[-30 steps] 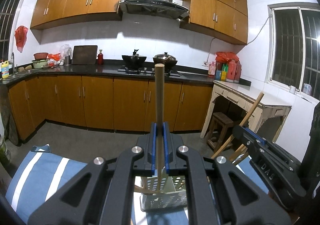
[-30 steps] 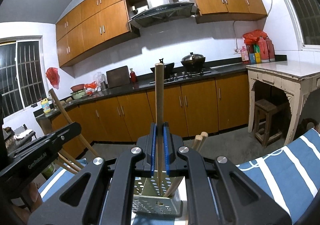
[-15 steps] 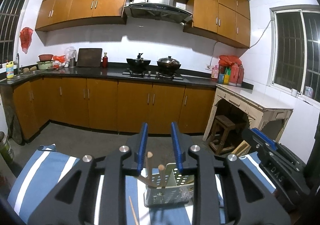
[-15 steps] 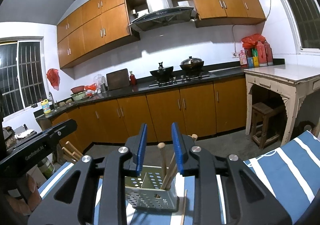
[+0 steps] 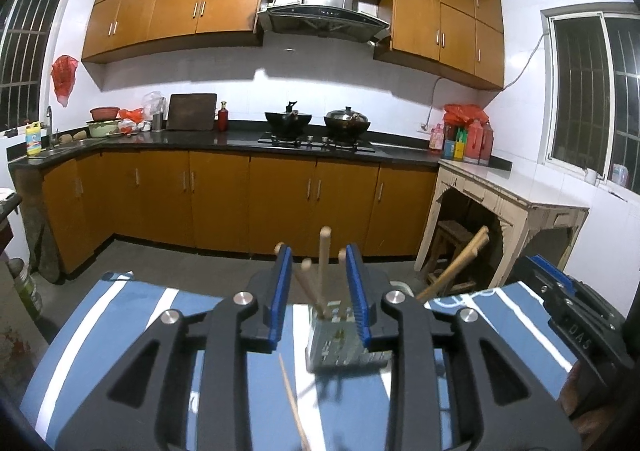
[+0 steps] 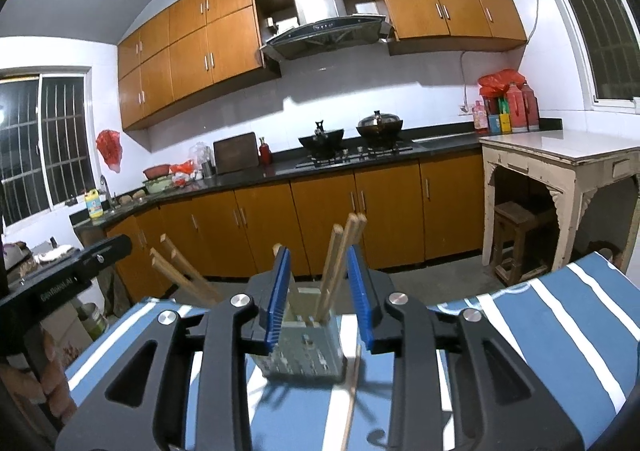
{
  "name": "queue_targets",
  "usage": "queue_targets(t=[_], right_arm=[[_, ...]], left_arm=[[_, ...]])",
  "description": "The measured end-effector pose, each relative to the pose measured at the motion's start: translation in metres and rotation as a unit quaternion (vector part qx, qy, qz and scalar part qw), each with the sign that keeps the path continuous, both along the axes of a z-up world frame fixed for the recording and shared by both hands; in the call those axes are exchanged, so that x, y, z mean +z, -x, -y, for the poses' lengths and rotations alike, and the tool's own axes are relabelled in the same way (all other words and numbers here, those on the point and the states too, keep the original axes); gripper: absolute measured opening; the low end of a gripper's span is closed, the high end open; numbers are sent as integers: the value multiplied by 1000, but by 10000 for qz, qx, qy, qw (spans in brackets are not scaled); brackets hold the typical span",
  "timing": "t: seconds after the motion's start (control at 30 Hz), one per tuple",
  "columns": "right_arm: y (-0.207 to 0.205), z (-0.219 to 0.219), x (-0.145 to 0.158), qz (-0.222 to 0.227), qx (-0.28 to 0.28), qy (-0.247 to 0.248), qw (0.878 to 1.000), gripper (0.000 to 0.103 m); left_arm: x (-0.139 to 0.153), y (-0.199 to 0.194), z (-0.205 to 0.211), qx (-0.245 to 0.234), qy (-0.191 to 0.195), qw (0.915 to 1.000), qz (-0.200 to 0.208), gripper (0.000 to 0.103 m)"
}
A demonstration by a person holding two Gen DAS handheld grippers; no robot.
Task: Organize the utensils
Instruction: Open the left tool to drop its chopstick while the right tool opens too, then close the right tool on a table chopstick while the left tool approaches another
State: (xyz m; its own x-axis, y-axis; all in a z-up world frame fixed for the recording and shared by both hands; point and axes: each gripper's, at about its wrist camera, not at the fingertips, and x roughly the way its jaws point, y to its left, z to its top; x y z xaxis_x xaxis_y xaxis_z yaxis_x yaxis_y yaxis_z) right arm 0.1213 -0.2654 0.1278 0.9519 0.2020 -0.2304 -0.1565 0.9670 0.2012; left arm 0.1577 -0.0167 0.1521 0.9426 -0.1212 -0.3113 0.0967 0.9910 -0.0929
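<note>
Both claws apart and empty, jaws just opened; loose chopstick (image 6: 351, 395) lying lengthwise on bench beside caddy (image 6: 304, 347), nearest right claw (image 6: 320, 295), below-right; left claw (image 5: 318, 297) likewise unloaded.

Striped cloth (image 5: 120, 315) under holder (image 5: 340, 343), chopstick (image 5: 294, 407)

a: left gripper (image 5: 320, 299)?
b: jaws apart, just been opening, blue pads gripping nothing.
a: beyond them?
b: perforated utensil holder (image 5: 340, 343) standing on the blue-and-white striped cloth (image 5: 120, 323), wooden chopsticks (image 5: 322, 271) upright and leaning inside, seen through the gap.
a: loose pieces?
b: one single chopstick (image 5: 292, 403) lying flat on the cloth, just left of the holder.
a: right edge?
b: right gripper (image 5: 560, 291), partly in view, state unclear; two more sticks (image 5: 460, 267) slanting up beside it.
</note>
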Motion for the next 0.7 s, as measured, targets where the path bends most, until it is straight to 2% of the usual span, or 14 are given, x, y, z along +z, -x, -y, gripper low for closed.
queue_targets(t=[0.2,0.3,0.47,0.7], right_arm=[[12,8,-34,-461,-55,104,9989,34],[11,10,-59,-860,-57,48,9963,34],[3,5,-106,-1703,36,-59,9854,34],[-12,-13,-156,-2585,157,-53,9659,34]], left_arm=[[-27,22,-14,105,-58,9996,-240,33],[-48,25,-21,162,-124,9987,-473,34],[-93,17,-36,300,-194,9938,-1055,43],[-148,3,-40,215,-188,9832,-1805,45]])
